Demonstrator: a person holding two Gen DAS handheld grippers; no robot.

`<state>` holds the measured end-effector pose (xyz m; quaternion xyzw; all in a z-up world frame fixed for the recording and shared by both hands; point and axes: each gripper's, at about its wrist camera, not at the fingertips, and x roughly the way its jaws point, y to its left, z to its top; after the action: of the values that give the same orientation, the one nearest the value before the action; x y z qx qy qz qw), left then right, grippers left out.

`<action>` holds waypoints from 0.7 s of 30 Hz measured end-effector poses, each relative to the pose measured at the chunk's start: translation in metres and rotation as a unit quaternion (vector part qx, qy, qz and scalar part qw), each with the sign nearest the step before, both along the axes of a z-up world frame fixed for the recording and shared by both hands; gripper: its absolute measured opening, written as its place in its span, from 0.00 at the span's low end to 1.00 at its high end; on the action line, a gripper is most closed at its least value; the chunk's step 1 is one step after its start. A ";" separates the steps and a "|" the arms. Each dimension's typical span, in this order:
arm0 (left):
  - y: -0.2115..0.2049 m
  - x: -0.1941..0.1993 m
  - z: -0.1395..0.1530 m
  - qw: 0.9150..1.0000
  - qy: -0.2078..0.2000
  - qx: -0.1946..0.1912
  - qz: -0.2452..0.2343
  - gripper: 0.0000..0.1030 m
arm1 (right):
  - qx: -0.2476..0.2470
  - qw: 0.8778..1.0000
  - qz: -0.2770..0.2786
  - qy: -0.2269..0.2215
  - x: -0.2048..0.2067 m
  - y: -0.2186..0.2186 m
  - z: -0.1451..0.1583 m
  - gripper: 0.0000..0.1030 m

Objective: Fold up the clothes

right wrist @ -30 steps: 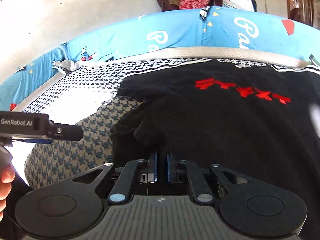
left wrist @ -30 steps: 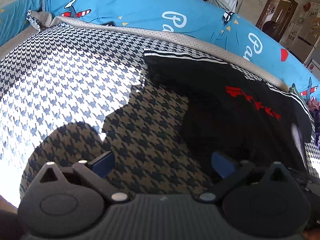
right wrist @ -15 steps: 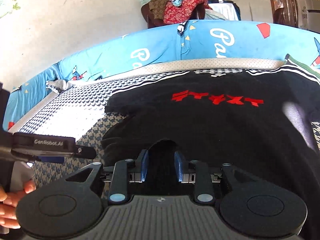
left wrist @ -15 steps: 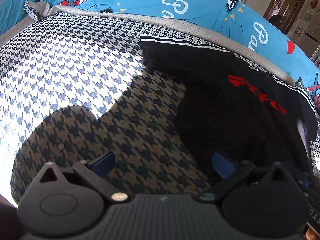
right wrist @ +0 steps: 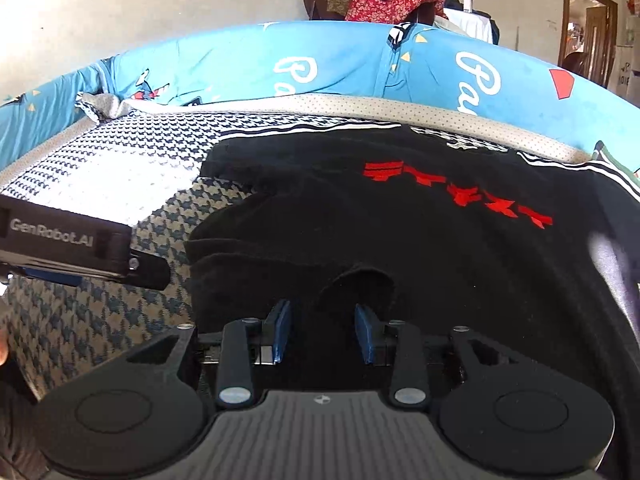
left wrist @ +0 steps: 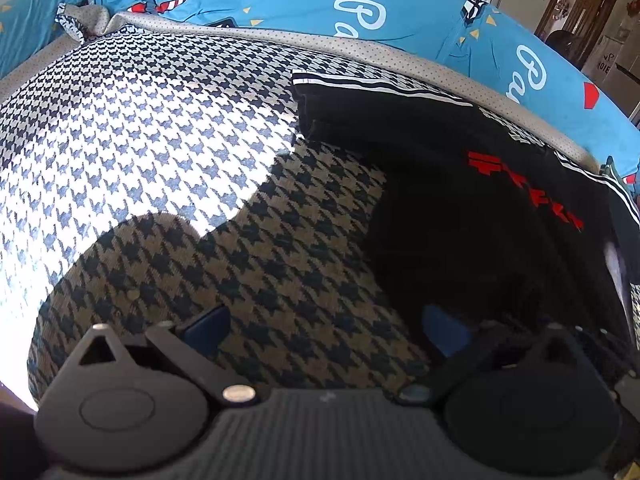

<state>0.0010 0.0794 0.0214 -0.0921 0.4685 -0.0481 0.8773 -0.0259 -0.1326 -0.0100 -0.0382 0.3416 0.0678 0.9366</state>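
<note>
A black T-shirt (right wrist: 420, 232) with a red print (right wrist: 460, 194) lies spread on the houndstooth bed cover (left wrist: 160, 152), its white-striped sleeve (left wrist: 360, 86) at the far side. My right gripper (right wrist: 323, 330) hovers low over the shirt's near hem. Its jaws are opening, and a small raised fold of black cloth (right wrist: 360, 284) sits just ahead of them, with the blue pads (right wrist: 280, 328) clear of it. My left gripper (left wrist: 325, 326) stands wide open over the houndstooth at the shirt's left edge (left wrist: 384, 240), holding nothing.
A blue printed cover (right wrist: 340, 64) runs along the bed's far side behind a beige dotted border (right wrist: 360, 106). A heap of clothes (right wrist: 384, 0) sits on a chair beyond. The left gripper's black housing (right wrist: 68, 240) shows at the right view's left edge. A doorway (right wrist: 588, 32) is far right.
The right jaws, shut on the shirt's hem a second ago, have parted and the cloth has slipped free. The left gripper stayed open and hardly moved.
</note>
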 end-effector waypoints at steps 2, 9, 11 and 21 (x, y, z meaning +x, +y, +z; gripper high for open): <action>0.000 0.000 0.000 1.000 -0.001 0.001 0.001 1.00 | 0.010 1.000 -0.010 0.002 0.003 -0.004 -0.002 0.25; 0.011 -0.003 0.011 0.999 -0.034 0.006 0.018 1.00 | 0.088 0.996 0.025 -0.017 -0.008 -0.012 0.017 0.05; 0.020 -0.006 0.021 0.998 -0.057 0.006 0.031 1.00 | 0.122 0.990 0.063 -0.030 -0.020 -0.006 0.033 0.05; 0.068 -0.024 0.056 0.987 -0.138 -0.007 0.084 1.00 | 0.134 0.963 0.233 -0.025 -0.076 0.071 0.042 0.05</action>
<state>-0.0234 0.1474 0.0775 -0.1298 0.3330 0.0100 0.9339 -0.1023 -0.0619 0.0323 0.0072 0.2872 0.3285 0.8997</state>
